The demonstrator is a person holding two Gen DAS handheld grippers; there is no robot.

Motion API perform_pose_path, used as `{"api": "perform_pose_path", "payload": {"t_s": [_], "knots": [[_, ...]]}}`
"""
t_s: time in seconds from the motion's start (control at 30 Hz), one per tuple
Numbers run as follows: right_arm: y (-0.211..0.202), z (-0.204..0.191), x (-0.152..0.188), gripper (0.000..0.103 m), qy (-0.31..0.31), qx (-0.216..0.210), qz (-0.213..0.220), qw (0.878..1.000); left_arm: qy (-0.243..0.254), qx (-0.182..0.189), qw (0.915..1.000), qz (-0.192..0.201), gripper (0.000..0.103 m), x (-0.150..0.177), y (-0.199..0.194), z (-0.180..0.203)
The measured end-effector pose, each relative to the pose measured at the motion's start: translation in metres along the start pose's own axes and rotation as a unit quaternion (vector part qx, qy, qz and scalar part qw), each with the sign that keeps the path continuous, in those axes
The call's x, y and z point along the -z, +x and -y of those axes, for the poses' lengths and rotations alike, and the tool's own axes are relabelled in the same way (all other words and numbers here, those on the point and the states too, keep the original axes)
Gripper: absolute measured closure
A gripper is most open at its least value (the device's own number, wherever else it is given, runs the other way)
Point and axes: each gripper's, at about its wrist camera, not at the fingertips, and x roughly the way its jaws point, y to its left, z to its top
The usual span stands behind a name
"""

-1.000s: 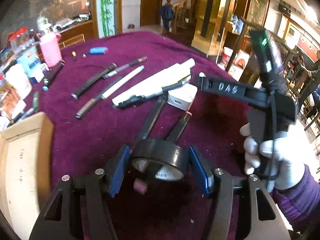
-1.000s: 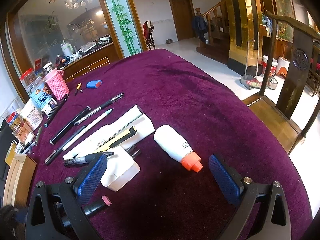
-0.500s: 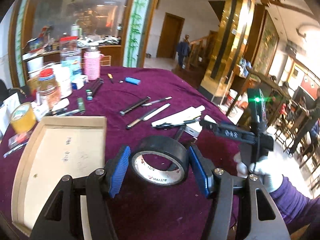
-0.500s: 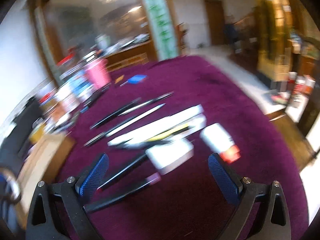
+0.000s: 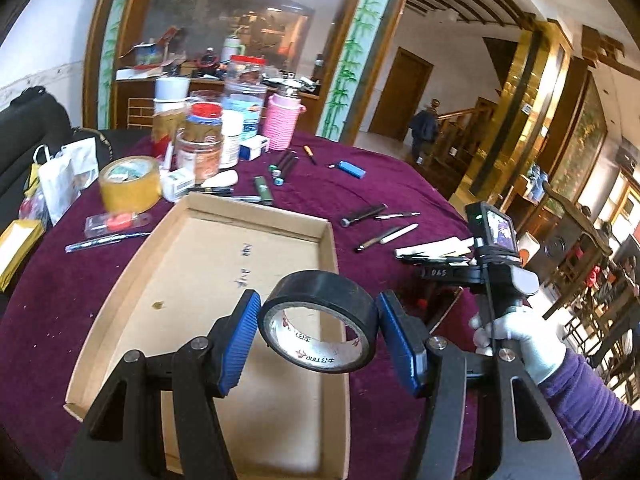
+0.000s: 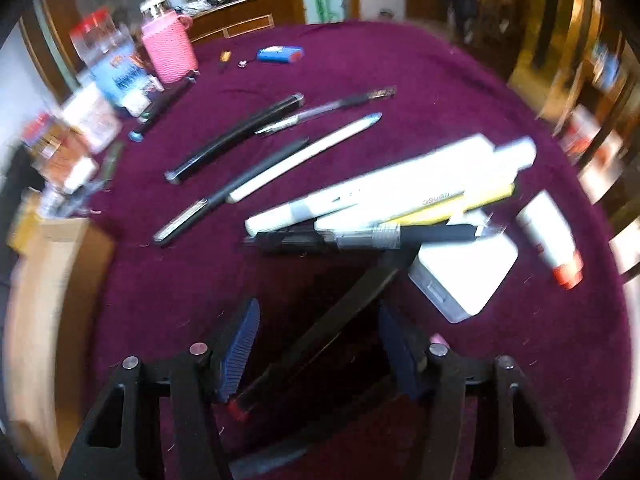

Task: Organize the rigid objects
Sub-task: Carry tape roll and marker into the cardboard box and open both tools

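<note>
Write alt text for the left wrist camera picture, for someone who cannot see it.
A handheld claw grips a roll of black tape above a shallow cardboard tray on a purple tablecloth. Pens, jars and a roll of tan tape lie beyond, and a white-gloved hand holds a second claw at right.

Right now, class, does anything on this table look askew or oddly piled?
Yes. Beside the white box, several pens and markers lie heaped across one another, a black pen crossing under them, while other pens nearby lie singly on the cloth.
</note>
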Motion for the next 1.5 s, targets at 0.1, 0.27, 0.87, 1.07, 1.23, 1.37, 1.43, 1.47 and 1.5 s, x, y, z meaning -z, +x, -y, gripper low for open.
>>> {"api": "perform_pose_path", "payload": {"t_s": [0.1, 0.27, 0.87, 1.07, 1.23, 1.37, 1.43, 1.47, 1.5], "knots": [[-0.001, -0.001, 0.005, 0.068, -0.006, 0.016, 0.024, 1.0, -0.002, 0.001, 1.0, -0.001, 0.043, 0.0, -0.001, -0.006], [-0.013, 0.043, 0.009, 0.087, 0.048, -0.055, 0.027, 0.997, -0.007, 0.008, 0.9999, -0.002, 0.043, 0.001, 0.003, -0.009], [-0.051, -0.027, 0.017, 0.087, 0.065, -0.367, -0.023, 0.928, -0.048, -0.02, 0.9947, -0.089, 0.043, -0.042, 0.083, -0.034], [-0.022, -0.1, 0.001, 0.086, 0.051, -0.362, -0.057, 0.929, -0.072, -0.031, 0.9907, -0.111, 0.043, -0.05, 0.13, -0.047], [-0.009, -0.125, -0.007, 0.086, 0.045, -0.321, -0.057, 0.944, -0.114, -0.014, 0.9872, -0.11, 0.043, -0.049, 0.147, -0.063], [-0.006, -0.132, -0.008, 0.084, 0.037, -0.294, -0.053, 0.954, -0.167, 0.019, 0.9804, -0.102, 0.034, -0.044, 0.149, -0.078], [-0.007, -0.135, -0.008, 0.081, 0.028, -0.282, -0.043, 0.958, -0.191, 0.021, 0.9758, -0.104, 0.029, -0.04, 0.15, -0.085], [-0.009, -0.137, -0.008, 0.078, 0.02, -0.277, -0.036, 0.96, -0.205, 0.024, 0.973, -0.104, 0.028, -0.038, 0.15, -0.089], [-0.011, -0.137, -0.008, 0.076, 0.017, -0.276, -0.031, 0.961, -0.219, 0.029, 0.9696, -0.105, 0.028, -0.035, 0.149, -0.092]]}}
